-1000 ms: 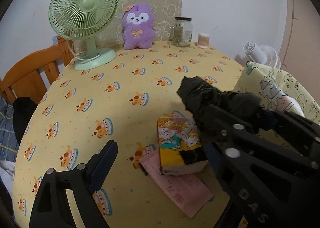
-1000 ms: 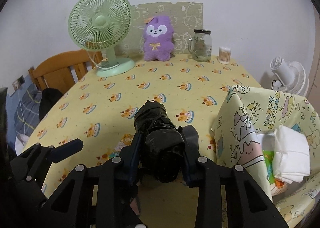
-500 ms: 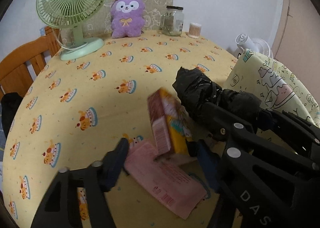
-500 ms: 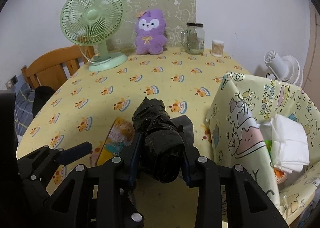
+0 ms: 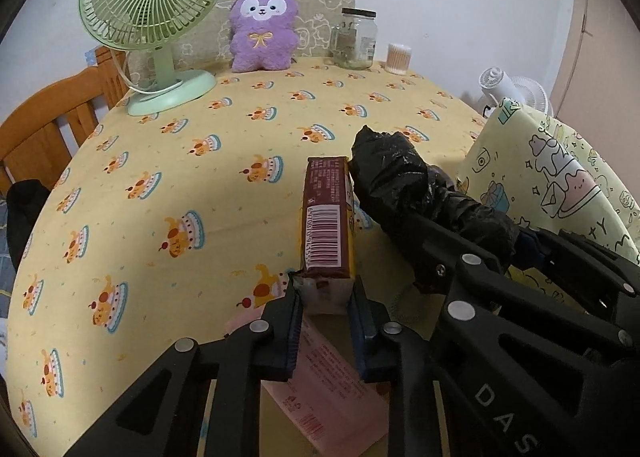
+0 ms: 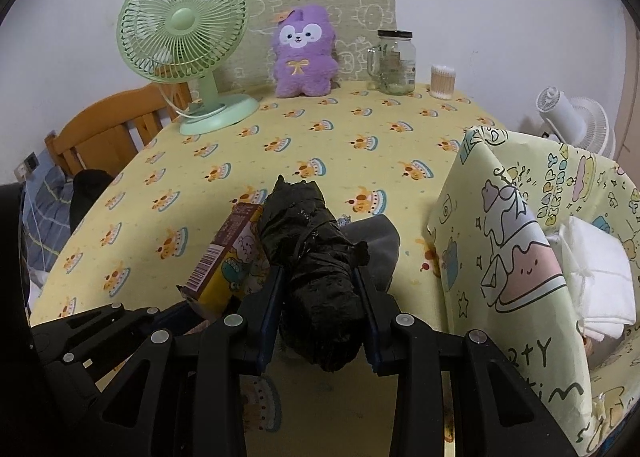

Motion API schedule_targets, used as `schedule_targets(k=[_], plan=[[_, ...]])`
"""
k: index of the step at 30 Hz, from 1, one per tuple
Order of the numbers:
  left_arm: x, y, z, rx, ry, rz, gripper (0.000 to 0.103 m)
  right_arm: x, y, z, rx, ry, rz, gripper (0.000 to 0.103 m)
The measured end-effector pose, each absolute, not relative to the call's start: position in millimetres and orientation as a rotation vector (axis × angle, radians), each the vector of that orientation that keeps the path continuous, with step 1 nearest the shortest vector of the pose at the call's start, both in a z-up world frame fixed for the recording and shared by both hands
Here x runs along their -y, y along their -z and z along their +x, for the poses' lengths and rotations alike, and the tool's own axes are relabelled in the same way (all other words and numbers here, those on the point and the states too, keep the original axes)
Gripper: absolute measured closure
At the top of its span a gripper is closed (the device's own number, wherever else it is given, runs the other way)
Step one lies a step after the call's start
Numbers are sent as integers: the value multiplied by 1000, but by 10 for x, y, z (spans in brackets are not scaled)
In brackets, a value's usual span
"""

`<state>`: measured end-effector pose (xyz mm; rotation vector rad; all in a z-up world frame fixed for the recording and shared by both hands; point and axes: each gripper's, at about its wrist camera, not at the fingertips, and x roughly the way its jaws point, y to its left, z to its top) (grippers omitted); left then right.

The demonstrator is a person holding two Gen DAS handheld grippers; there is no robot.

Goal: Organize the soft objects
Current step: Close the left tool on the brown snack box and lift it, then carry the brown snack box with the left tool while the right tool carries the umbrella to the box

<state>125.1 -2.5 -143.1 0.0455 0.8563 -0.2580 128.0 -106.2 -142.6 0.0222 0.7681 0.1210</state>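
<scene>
Tissue pack (image 5: pixel 329 231) and black bundle (image 6: pixel 318 273) lifted

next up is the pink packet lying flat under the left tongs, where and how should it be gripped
Grip the pink packet across its short width, at the near end that lies bare. It lies flat on the tablecloth, so come from above with one finger on each long edge. The left tongs are shut on the tissue pack and the right tongs on the black roll; free one first.

2 close wrist views facing the wall, sharing the green fan (image 5: pixel 154 13) (image 6: pixel 182 23).
</scene>
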Motion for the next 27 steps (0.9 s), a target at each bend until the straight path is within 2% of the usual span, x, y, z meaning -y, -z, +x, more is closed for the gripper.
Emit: schedule_targets(k=[27], plan=[[-199,867,947,-727,131,46,83,836,939,1048,-689,-174,28,65]])
